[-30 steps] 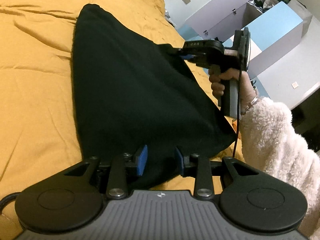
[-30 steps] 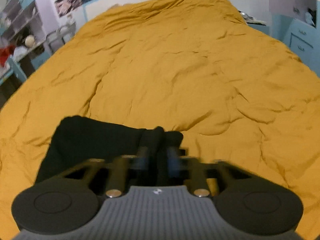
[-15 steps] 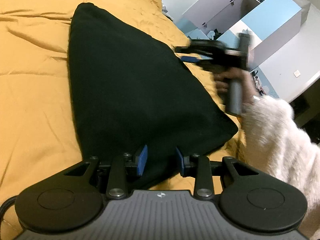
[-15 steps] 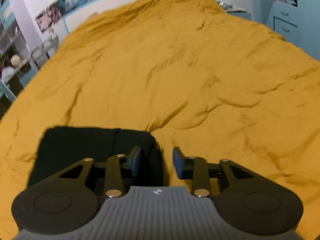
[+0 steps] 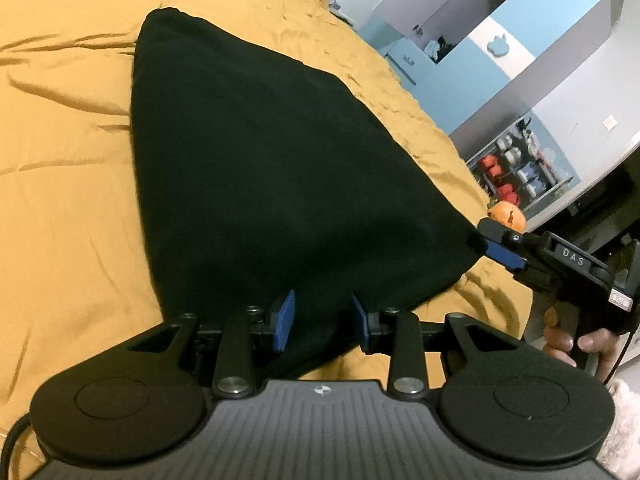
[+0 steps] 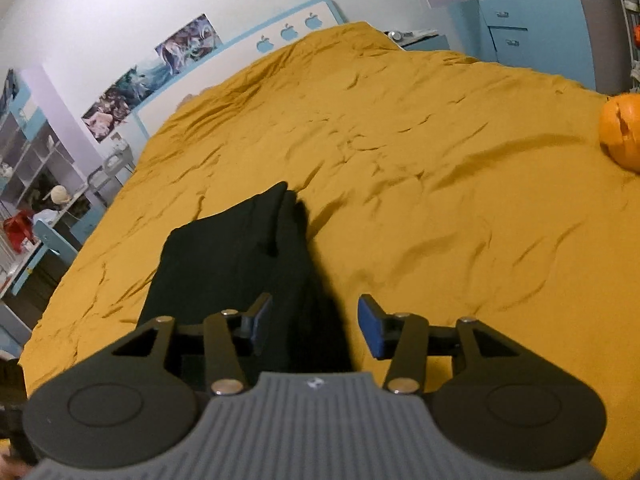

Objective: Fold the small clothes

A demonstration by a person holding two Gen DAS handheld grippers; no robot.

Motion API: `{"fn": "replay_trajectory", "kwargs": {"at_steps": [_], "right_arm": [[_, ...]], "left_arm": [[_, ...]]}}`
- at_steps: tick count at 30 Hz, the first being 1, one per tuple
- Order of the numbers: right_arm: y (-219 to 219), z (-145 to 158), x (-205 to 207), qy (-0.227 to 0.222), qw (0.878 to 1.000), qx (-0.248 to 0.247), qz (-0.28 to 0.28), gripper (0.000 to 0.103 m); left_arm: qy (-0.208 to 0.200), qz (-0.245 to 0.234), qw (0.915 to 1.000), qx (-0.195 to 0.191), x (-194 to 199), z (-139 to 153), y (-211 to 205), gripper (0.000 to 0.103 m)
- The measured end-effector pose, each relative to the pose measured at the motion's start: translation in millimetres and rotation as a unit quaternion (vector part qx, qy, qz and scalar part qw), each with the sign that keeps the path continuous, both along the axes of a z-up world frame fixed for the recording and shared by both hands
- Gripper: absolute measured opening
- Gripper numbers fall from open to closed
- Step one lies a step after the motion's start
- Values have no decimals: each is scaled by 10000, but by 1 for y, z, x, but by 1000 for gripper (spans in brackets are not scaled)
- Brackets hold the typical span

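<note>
A black garment [image 5: 260, 168] lies flat on the mustard-yellow bedspread [image 5: 60, 184]. My left gripper [image 5: 322, 318] is open, its blue pads on either side of the garment's near edge. My right gripper [image 6: 316, 322] is open too, with the garment's near right corner [image 6: 304, 280] between its pads. In the left wrist view the right gripper [image 5: 486, 240] sits at that corner, held by a hand. The garment [image 6: 240, 248] reaches away from it in the right wrist view.
An orange pumpkin-like ball [image 6: 624, 136] rests at the bed's right edge; it also shows in the left wrist view [image 5: 506, 216]. Blue and white cabinets [image 5: 500, 48] stand past the bed's right side. A headboard with apple shapes [image 6: 288, 34] and shelves [image 6: 36, 184] lie beyond.
My right gripper let go of the garment's far right edge, opened, and moved down to the near right corner. The left gripper stayed at the near edge.
</note>
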State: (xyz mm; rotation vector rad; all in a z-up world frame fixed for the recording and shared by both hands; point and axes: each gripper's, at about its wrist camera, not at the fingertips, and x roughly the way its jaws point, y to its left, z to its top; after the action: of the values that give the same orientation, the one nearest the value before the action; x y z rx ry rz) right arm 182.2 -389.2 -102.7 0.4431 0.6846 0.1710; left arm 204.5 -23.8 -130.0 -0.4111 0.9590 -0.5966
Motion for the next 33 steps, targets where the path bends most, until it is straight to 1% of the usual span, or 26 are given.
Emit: {"fn": "replay_trajectory", "kwargs": {"at_steps": [1,2,3,4,7,8,10,11,12,13,15,17,19,20,22,23,25,27,29,31,32,33], "right_arm": [[2,-4,1,62,9999,87,-8,44],[3,-8,2,124,9997,228,-35,28],[4,-12,3,152,9992,359,-6,5],[5,-14,5,207,9989,423,30,5],[4,-8,-4,190,9984,484,-206,4],[3,-9,-5,263,9980,516,-267,4],[2,-22,-4,519,9975,354,-315,4],[2,-34,-2,630,9970,280,-350,5],[1,-46,-1,705,9959,407,-382,5],[-2,-50,-4,652,9957,519,-405,6],[-3,-46,-10,521,9964,531,-405,21],[-5,-36,-14,380,9969,475,-490,32],[-4,-18,-19,75,9982,255,-535,32],[1,-6,-23,-169,9985,39,-522,32],[14,15,-25,-618,9968,-304,-411,32],[22,23,-25,-823,9957,-356,-230,32],[38,29,-20,-951,9946,-346,229,31],[58,23,-11,-812,9938,-519,548,31],[70,7,-2,-498,9940,-734,634,31],[72,-12,4,-131,9948,-859,529,29],[70,-23,5,35,9948,-895,485,27],[69,-31,5,61,9947,-876,527,27]], "left_arm": [[-10,-29,10000,70,0,1,-2,39],[-12,-47,9999,122,1,2,-3,39],[-13,-61,9998,166,2,3,-4,39],[2,-66,9998,196,2,4,-5,39],[51,-55,9998,210,2,5,-7,39],[60,-51,9997,214,3,5,-8,39],[59,-52,9998,207,3,3,-8,39],[73,-63,9997,223,3,2,-5,39],[83,-82,9996,246,3,3,-6,39],[86,-99,9996,269,4,6,-5,39],[86,-110,9994,305,4,14,-4,39],[-31,-59,9996,260,2,24,0,40],[-235,77,9996,169,1,36,6,42],[-318,155,9993,82,2,41,9,42],[-486,334,9982,-84,7,47,14,47],[-565,437,9974,-127,10,47,16,49],[-607,604,9963,-115,20,45,15,49],[-506,790,9956,-37,31,33,16,49],[-228,809,9964,66,39,16,15,49],[-250,778,9966,59,39,3,16,48],[-273,748,9968,25,39,-2,16,48],[-279,748,9968,-11,38,-4,16,48]]}}
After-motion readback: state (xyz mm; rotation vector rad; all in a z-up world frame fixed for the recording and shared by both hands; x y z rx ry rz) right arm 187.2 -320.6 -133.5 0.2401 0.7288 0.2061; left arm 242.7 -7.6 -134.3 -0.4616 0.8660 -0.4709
